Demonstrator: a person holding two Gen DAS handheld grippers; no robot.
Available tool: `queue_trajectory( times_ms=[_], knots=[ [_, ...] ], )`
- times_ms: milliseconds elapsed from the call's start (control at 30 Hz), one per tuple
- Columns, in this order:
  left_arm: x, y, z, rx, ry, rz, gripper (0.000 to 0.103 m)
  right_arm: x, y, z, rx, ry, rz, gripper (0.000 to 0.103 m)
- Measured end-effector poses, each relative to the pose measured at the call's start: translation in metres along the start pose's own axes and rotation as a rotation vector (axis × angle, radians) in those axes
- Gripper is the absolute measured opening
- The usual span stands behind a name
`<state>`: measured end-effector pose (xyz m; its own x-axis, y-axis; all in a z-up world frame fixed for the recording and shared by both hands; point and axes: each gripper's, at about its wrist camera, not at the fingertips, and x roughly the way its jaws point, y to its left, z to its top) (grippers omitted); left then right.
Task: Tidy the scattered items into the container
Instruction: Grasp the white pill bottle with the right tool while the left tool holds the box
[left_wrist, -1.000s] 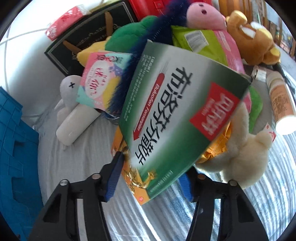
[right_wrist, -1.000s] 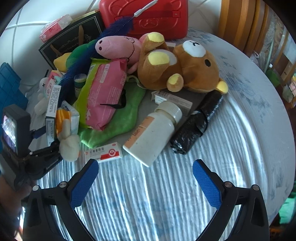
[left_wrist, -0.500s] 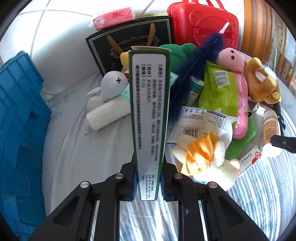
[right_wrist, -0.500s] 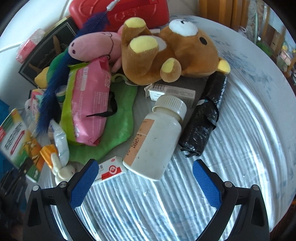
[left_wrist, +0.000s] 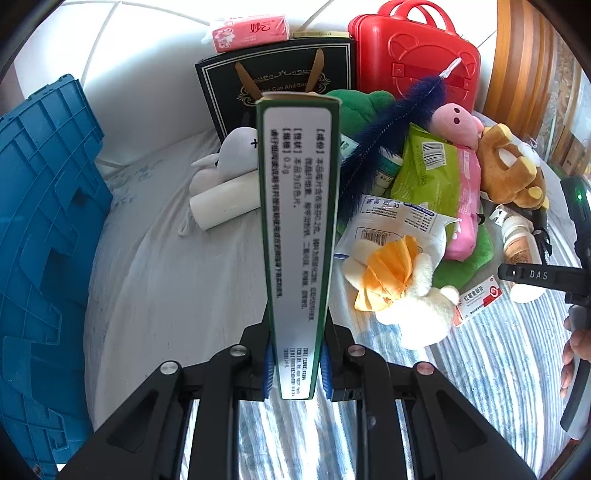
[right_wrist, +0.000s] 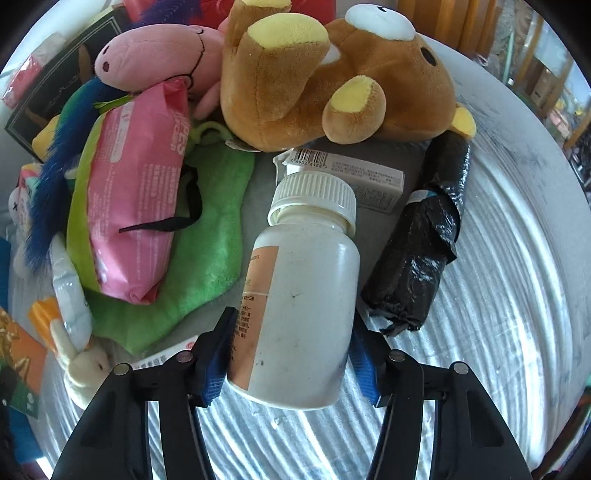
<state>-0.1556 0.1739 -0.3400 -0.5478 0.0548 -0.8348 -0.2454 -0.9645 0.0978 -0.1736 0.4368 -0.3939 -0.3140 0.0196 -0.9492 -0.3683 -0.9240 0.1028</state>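
Observation:
My left gripper (left_wrist: 294, 363) is shut on a green-and-white medicine box (left_wrist: 297, 229), held edge-on above the bed sheet. The blue crate (left_wrist: 44, 221) stands to its left. In the right wrist view, a white pill bottle (right_wrist: 303, 310) with an orange label lies on the sheet, cap pointing away. My right gripper (right_wrist: 290, 363) straddles the bottle's base; its jaws are closing, and the blue pads (right_wrist: 212, 369) sit against both sides of the bottle. The right gripper also shows at the right edge of the left wrist view, over the same bottle (left_wrist: 519, 243).
A pile lies beyond: brown bear (right_wrist: 332, 77), pink plush (right_wrist: 159, 55), pink wipes pack (right_wrist: 136, 206), green plush (right_wrist: 210, 236), black bag roll (right_wrist: 421, 258), small white box (right_wrist: 354, 177), duck plush (left_wrist: 406, 291). A red case (left_wrist: 413, 55) and black gift bag (left_wrist: 277, 81) stand behind.
The left jaws closed on the green box, which turned from flat-faced to edge-on and rose. The right gripper came down over the white bottle and its wide jaws narrowed around it.

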Motion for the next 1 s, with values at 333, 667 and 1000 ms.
queue_trajectory(
  times_ms=[333,667,1000],
  knots=[
    [-0.019,-0.018,-0.003,0.026,-0.015,-0.033,0.019,-0.037,-0.006,-0.013,-0.037,-0.031,0.041,0.052],
    [-0.052,-0.028,0.001,0.040,-0.046,-0.048,0.019,-0.073,-0.033,-0.024,-0.031,-0.060,0.063,0.052],
    [-0.094,-0.034,0.006,0.046,-0.083,-0.045,0.019,-0.139,-0.033,-0.037,-0.078,-0.139,0.073,0.052]
  ],
)
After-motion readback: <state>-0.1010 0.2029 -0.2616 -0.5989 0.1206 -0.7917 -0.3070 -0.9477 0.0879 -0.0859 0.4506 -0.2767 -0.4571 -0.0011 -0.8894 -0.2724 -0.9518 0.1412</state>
